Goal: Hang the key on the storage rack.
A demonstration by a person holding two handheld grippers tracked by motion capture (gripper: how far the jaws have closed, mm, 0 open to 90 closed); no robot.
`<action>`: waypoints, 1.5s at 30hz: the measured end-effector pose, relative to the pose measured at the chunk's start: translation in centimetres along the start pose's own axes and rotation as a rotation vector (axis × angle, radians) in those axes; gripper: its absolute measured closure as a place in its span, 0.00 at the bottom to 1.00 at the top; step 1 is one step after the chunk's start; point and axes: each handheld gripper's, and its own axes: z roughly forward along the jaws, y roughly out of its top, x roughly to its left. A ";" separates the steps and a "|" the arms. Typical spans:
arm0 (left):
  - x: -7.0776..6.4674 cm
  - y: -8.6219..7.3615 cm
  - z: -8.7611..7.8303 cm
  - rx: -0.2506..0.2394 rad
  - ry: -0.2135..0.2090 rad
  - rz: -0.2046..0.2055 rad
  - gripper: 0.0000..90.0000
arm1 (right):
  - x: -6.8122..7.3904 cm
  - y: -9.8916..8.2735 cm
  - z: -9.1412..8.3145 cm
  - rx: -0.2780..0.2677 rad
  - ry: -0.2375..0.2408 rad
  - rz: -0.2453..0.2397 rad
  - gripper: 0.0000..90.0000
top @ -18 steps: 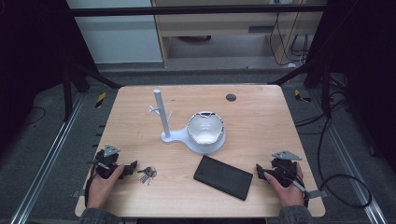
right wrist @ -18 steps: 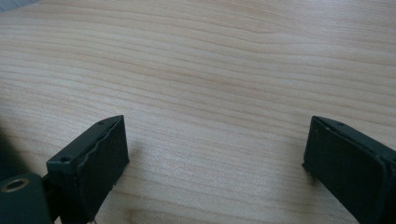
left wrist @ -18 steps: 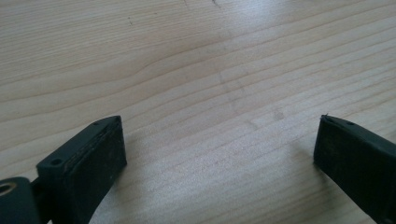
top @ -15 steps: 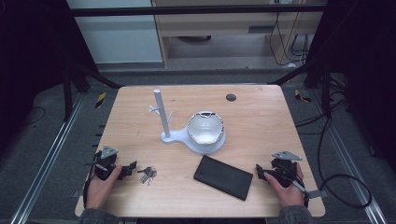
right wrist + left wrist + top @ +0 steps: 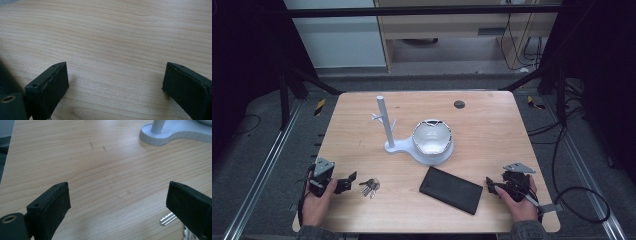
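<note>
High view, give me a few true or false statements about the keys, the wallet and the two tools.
1. The left tool has its jaws open beside the keys. True.
2. The keys hang on the white stand. False: they lie on the table.
3. The black wallet lies flat between the two hands. True.
4. The right tool grips the wallet. False: its jaws are open with nothing between them.
5. The white bowl sits beside the stand's post. True.
</note>
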 end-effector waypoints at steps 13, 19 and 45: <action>-4.1 1.4 -0.5 0.070 -0.125 0.171 0.05 | 0.0 0.0 -0.1 -0.001 0.004 -0.004 0.07; -5.8 3.4 -0.2 0.207 -0.190 0.266 0.05 | 0.1 -0.1 -0.1 -0.001 0.004 -0.006 0.07; -6.8 3.6 3.0 0.501 -0.290 0.416 0.15 | 0.2 -0.1 -0.2 0.000 0.007 -0.004 0.07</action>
